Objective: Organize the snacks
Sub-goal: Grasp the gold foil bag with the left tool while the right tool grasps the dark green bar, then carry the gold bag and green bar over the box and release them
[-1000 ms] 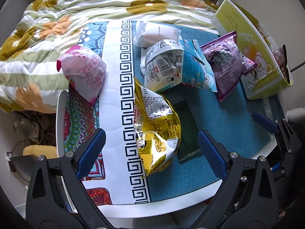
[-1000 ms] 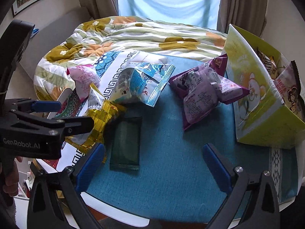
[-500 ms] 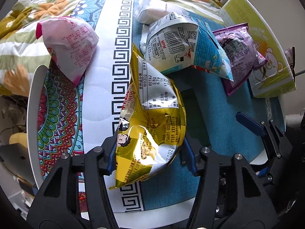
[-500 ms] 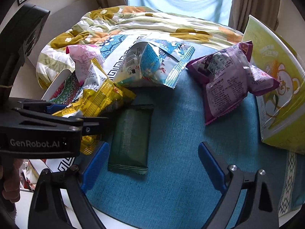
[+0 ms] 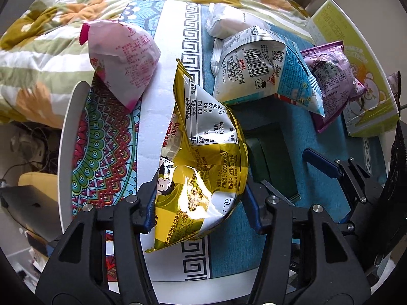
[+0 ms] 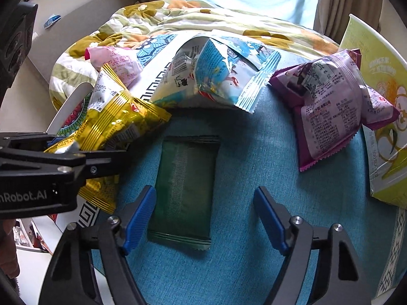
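Note:
My left gripper (image 5: 201, 203) is shut on the gold snack bag (image 5: 203, 157), its blue pads pressing the bag's lower part. The bag also shows at the left of the right wrist view (image 6: 119, 124), held by the left gripper (image 6: 84, 157). My right gripper (image 6: 203, 216) is open, its fingers either side of the near end of a flat dark green packet (image 6: 185, 183) that lies on the blue cloth (image 6: 254, 254). A blue-and-white bag (image 6: 216, 76), a purple bag (image 6: 328, 109), a pink bag (image 5: 119, 56) and a white packet (image 5: 229, 20) lie further back.
A yellow-green box (image 6: 381, 101) lies open on its side at the right. A floral quilt (image 5: 63, 25) covers the bed behind the round table (image 5: 66, 137). The table's edge is near at the left and front.
My left gripper moved in and closed on the gold bag. My right gripper advanced toward the dark green packet, which now lies between its open fingers.

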